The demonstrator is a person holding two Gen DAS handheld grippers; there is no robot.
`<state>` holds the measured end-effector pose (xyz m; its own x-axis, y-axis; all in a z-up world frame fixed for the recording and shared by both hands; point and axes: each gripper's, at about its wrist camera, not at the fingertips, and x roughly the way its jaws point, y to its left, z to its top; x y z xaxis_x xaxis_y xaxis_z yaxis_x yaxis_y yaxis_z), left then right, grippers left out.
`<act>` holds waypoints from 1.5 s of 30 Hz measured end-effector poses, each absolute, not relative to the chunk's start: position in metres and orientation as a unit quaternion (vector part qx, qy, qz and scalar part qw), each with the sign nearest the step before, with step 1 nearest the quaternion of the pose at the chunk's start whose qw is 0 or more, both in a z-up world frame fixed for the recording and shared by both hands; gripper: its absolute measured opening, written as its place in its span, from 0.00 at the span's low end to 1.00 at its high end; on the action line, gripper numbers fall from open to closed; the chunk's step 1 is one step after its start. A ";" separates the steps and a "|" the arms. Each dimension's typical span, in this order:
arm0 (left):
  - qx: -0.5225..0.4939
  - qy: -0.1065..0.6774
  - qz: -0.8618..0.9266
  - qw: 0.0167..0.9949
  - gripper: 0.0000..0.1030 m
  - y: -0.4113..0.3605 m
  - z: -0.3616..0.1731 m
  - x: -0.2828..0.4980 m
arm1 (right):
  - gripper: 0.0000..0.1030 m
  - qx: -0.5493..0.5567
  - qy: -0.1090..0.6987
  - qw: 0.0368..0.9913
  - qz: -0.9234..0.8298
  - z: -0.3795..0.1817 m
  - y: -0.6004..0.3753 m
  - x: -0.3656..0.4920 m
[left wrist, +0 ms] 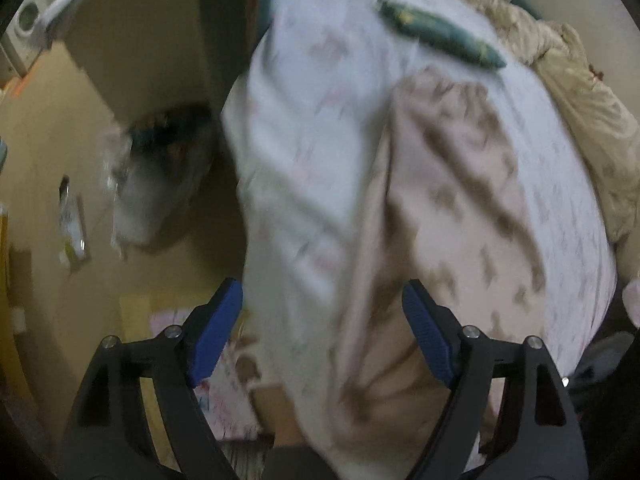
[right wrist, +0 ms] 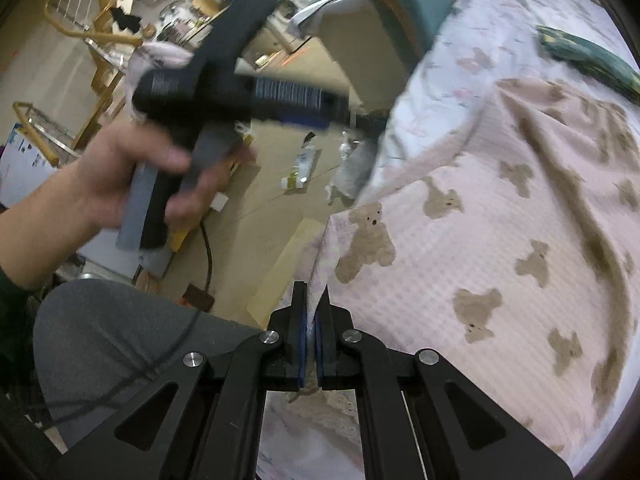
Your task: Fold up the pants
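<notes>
Pants (right wrist: 500,240), pink with bear print, lie spread on bed sheet (right wrist: 452,80). Right gripper (right wrist: 316,320) clamped on near edge of cloth. Left gripper (left wrist: 322,332) spread wide, holding nothing, above pants near bed edge; view blurred, so contact hard to judge. Step in hand: first fold, likely. Next: left gripper must pinch matching edge.

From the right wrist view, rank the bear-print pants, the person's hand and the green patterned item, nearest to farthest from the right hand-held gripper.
1. Bear-print pants: edge pinched in the right hand-held gripper.
2. Person's hand: upper left, over the floor.
3. Green patterned item: top right, on the bed.
</notes>
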<state>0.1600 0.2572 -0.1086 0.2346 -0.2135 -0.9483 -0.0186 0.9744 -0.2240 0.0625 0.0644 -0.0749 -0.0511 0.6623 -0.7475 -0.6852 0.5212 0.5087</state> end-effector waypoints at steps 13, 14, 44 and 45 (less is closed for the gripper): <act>-0.097 0.648 -0.115 0.747 0.77 0.271 -0.120 0.132 | 0.71 -0.037 0.558 0.671 0.486 -0.129 0.103 0.056; -0.093 0.654 -0.128 0.740 0.77 0.266 -0.125 0.127 | 0.73 -0.032 0.553 0.676 0.485 -0.123 0.090 0.056; 0.119 0.635 -0.204 0.736 0.00 0.114 -0.032 0.090 | 0.48 0.317 0.618 0.652 0.305 -0.204 -0.143 0.024; 0.119 0.628 -0.198 0.743 0.00 0.112 -0.021 0.090 | 0.41 0.326 0.616 0.652 0.299 -0.208 -0.147 0.025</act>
